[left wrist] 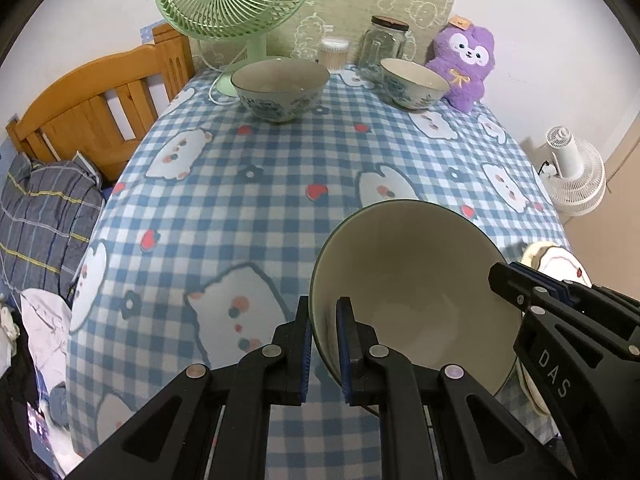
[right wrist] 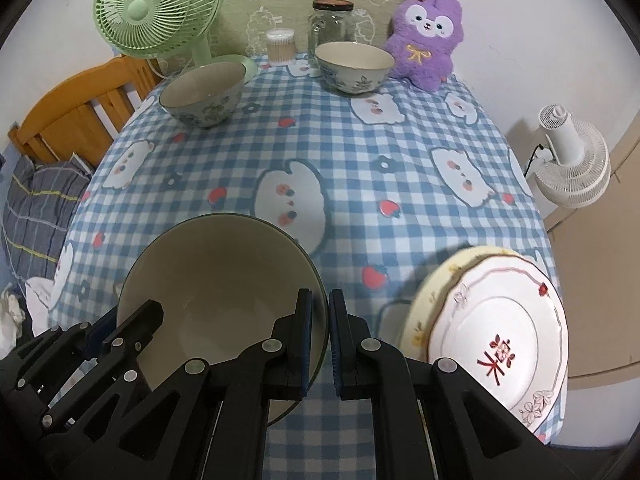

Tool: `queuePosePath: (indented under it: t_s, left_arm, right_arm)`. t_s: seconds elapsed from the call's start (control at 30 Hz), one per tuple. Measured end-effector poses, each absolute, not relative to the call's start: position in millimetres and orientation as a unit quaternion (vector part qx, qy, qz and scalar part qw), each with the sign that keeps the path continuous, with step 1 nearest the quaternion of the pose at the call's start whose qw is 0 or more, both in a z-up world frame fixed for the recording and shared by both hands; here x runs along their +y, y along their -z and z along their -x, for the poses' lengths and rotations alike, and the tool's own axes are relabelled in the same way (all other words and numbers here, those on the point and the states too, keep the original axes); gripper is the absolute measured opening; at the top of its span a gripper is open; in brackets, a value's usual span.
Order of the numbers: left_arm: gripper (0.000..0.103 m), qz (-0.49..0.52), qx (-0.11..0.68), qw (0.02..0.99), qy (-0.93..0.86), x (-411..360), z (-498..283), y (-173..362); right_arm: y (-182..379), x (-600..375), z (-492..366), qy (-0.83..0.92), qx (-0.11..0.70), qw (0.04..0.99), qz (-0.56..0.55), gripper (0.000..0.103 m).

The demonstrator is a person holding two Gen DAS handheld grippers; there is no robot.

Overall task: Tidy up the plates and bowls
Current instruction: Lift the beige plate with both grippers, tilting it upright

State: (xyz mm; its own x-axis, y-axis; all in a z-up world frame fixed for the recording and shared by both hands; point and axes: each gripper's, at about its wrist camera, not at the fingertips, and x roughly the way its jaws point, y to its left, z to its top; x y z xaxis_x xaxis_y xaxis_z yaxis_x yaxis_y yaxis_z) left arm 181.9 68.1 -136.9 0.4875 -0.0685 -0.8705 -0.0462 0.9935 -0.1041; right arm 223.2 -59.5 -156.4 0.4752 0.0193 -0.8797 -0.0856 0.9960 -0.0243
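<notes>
Both grippers are clamped on opposite edges of the same big bowl (left wrist: 412,300), left gripper (left wrist: 324,344) on one rim and right gripper (right wrist: 320,340) on the other. It hangs tilted over the near end of the table (left wrist: 280,184), probably heading for the two bowls (left wrist: 280,88) at the back; the plates (right wrist: 496,332) sit stacked at the near right corner.

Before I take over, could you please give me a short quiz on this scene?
1. True or false: only one gripper clamps the big bowl.
2. How many patterned bowls stand at the far end of the table? A one, B two, C three.
3. Fill in: seen from the right wrist, the stacked plates lie to the ___ of the big bowl.

Key
1. False: the left gripper and the right gripper each clamp its rim, on opposite sides.
2. B
3. right
</notes>
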Motion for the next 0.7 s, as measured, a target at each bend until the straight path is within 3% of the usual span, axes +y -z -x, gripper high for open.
queuePosePath:
  t_s: [0.7]
  left_arm:
    - [0.008, 0.054, 0.525, 0.849, 0.013, 40, -162, 150]
  right_arm:
    - [172, -88, -208, -0.026, 0.53, 0.848, 0.024, 0.011]
